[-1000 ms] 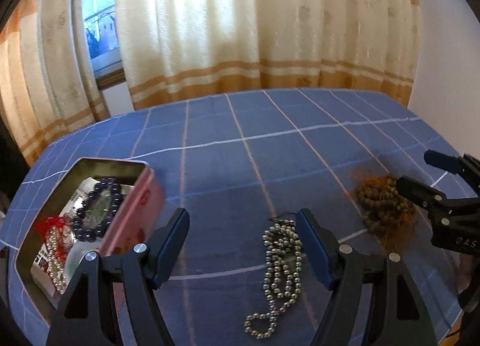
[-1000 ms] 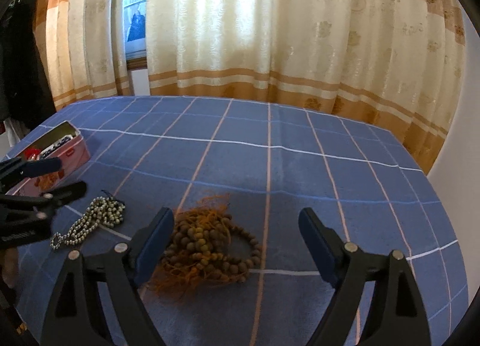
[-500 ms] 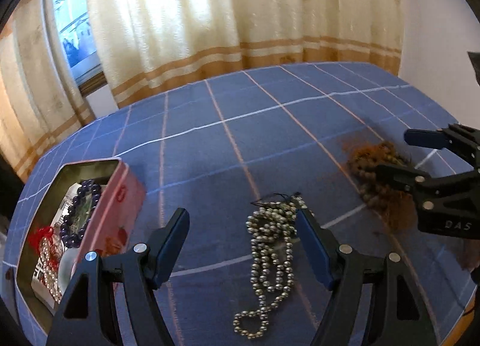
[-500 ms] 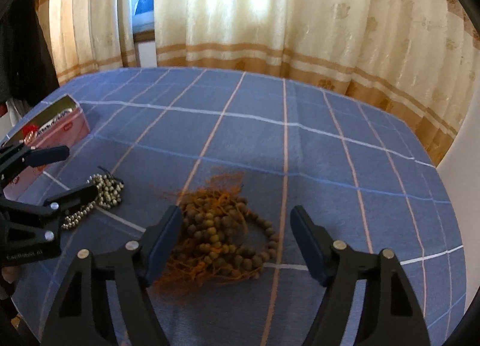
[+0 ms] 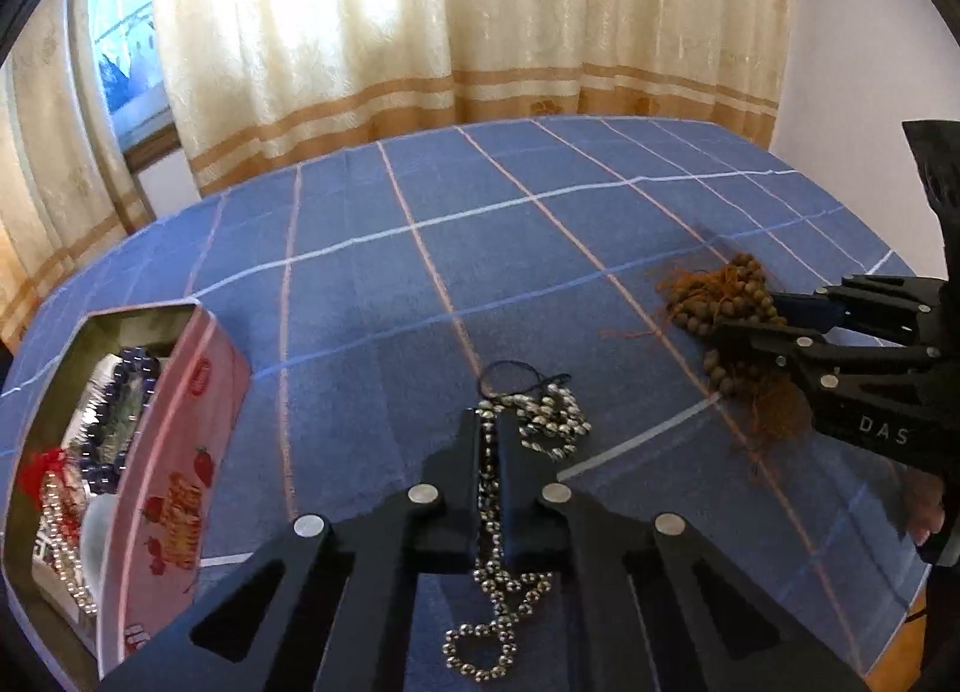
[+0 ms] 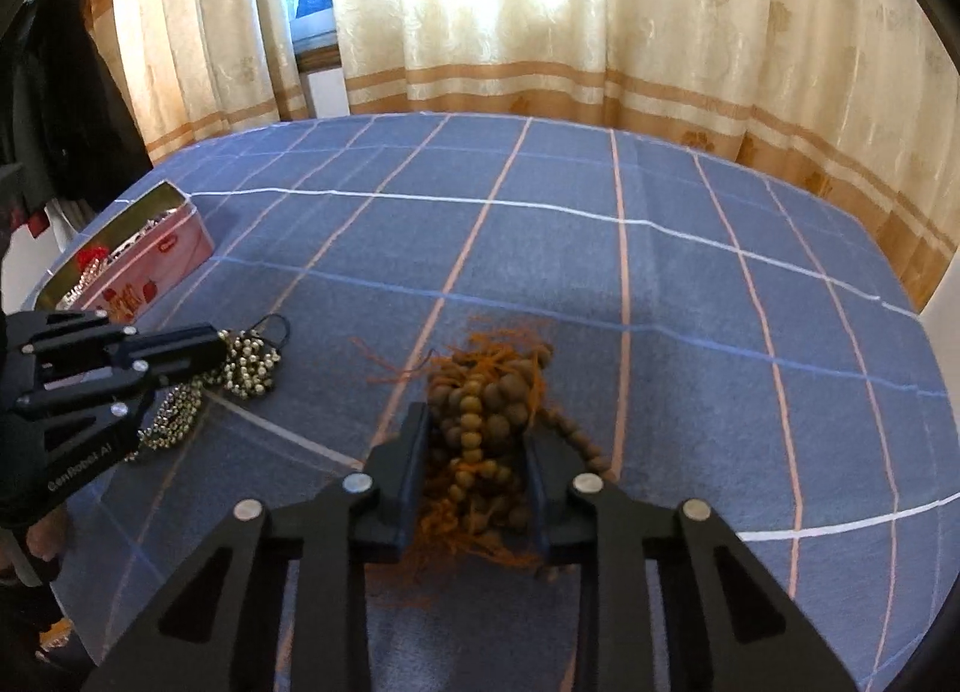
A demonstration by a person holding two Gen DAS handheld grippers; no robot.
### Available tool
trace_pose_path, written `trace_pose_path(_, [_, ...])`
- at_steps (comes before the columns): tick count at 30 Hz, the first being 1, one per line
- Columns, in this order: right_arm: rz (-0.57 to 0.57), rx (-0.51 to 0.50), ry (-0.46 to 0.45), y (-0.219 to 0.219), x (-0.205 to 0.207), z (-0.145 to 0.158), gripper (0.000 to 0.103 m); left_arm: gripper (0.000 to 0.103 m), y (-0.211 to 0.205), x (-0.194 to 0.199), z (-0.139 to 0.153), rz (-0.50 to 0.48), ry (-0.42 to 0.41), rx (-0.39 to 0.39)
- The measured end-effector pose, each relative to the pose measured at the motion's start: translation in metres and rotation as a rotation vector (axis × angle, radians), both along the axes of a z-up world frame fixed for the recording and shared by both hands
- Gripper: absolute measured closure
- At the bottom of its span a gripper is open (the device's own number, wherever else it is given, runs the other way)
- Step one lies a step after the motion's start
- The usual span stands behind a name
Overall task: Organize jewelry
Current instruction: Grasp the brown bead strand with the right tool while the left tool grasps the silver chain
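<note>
My left gripper (image 5: 492, 428) is shut on a silver bead necklace (image 5: 543, 422) that lies on the blue checked tablecloth; its tail trails back under the fingers. My right gripper (image 6: 477, 422) is shut on a bunch of brown wooden beads with orange tassels (image 6: 489, 392), still on the cloth. Each gripper shows in the other's view: the right gripper (image 5: 762, 320) on the brown beads (image 5: 714, 296), the left gripper (image 6: 210, 350) on the silver necklace (image 6: 252, 362). A pink tin (image 5: 174, 434) with jewelry inside stands at the left.
The pink tin (image 6: 162, 254) holds a dark bead bracelet (image 5: 135, 368), pearl strands and a red tassel. The blue tablecloth (image 6: 600, 272) covers a rounded table. Cream curtains and a window stand behind; a white wall is at the right.
Both grippers moved down and forward onto their bead strands and closed: the left on the silver necklace, the right on the brown beads.
</note>
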State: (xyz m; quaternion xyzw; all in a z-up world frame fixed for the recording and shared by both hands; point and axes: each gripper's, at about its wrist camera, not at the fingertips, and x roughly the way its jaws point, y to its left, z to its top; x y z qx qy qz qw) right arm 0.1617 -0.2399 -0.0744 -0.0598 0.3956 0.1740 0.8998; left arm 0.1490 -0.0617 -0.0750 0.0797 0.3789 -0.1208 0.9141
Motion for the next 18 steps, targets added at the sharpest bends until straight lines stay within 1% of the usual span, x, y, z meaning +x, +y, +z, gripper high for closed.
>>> trace_pose_path(5, [-0.012,-0.009,-0.019,0.0008,0.0008,0.0032,0.077,0.099,0.0042,-0.0028,0.0044,0.018,-0.029,-0.001])
trace_pose_path(18, [-0.017,-0.021,-0.026,0.0023,0.0021,0.0037,0.077,0.099,0.0084,-0.0029,0.0058,0.033,-0.045,-0.007])
